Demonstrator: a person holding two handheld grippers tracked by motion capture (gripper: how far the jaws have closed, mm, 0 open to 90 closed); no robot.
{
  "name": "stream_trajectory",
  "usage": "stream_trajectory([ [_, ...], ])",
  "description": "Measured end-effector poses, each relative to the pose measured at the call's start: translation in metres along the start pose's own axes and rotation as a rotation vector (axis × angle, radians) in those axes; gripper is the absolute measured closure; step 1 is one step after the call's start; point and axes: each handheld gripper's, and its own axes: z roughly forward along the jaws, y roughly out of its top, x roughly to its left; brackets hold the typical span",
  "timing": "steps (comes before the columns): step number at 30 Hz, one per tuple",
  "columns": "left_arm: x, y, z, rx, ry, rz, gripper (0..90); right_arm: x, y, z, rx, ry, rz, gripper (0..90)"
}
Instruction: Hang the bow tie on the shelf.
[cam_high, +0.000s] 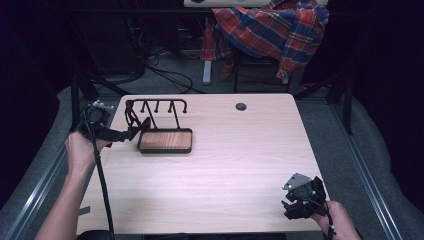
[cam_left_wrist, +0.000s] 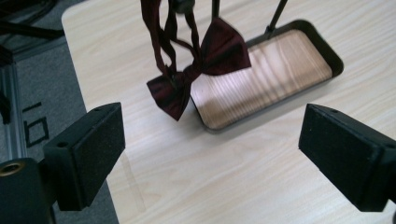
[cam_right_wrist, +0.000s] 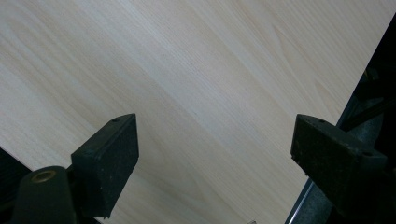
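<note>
Dark room all around, with a pale wood table (cam_high: 215, 165) lit in the middle and a plaid shirt (cam_high: 272, 27) draped over something behind its far edge.

So the thing being worked on is the dark red bow tie (cam_left_wrist: 198, 74). It hangs by its strap from the leftmost hook of the rack (cam_high: 160, 107), dangling just off the left end of the rack's wooden tray (cam_left_wrist: 266, 70), bow part low, close to the tabletop without clearly touching it as far as I can tell.

The left gripper (cam_left_wrist: 210, 154) sits just short of the bow tie, pointed straight at it, jaws spread wide with nothing between them. In the high view it's right beside the rack's left end, at the table's left edge. The right gripper (cam_high: 302, 197) is well apart from the rack, down at the near right corner of the table, also wide open over bare wood and basically idle.

My read: this is either the approach before grabbing the tie or a spot just after hanging it, and honestly I can't tell which. If it's a grab, the next move needs the left jaws to slide forward around the knot or one wing, close on the cloth, then lift up so the strap clears the hook instead of tugging the whole rack sideways.
</note>
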Motion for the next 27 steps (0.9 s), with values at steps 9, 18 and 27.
stream_trajectory([
  [9, -0.01, -0.023, 0.01, 0.042, -0.003, 0.011, 2.3, 0.001, 0.0, 0.001, -0.001, 0.002, 0.0, 14.9],
  [18, -0.02, -0.039, 0.018, 0.099, -0.012, 0.031, 0.2, 0.001, 0.0, 0.0, 0.003, -0.005, -0.004, 14.9],
  [27, -0.028, -0.056, 0.025, 0.148, -0.006, 0.054, 0.2, 0.001, 0.0, 0.0, -0.001, -0.001, -0.006, 14.8],
])
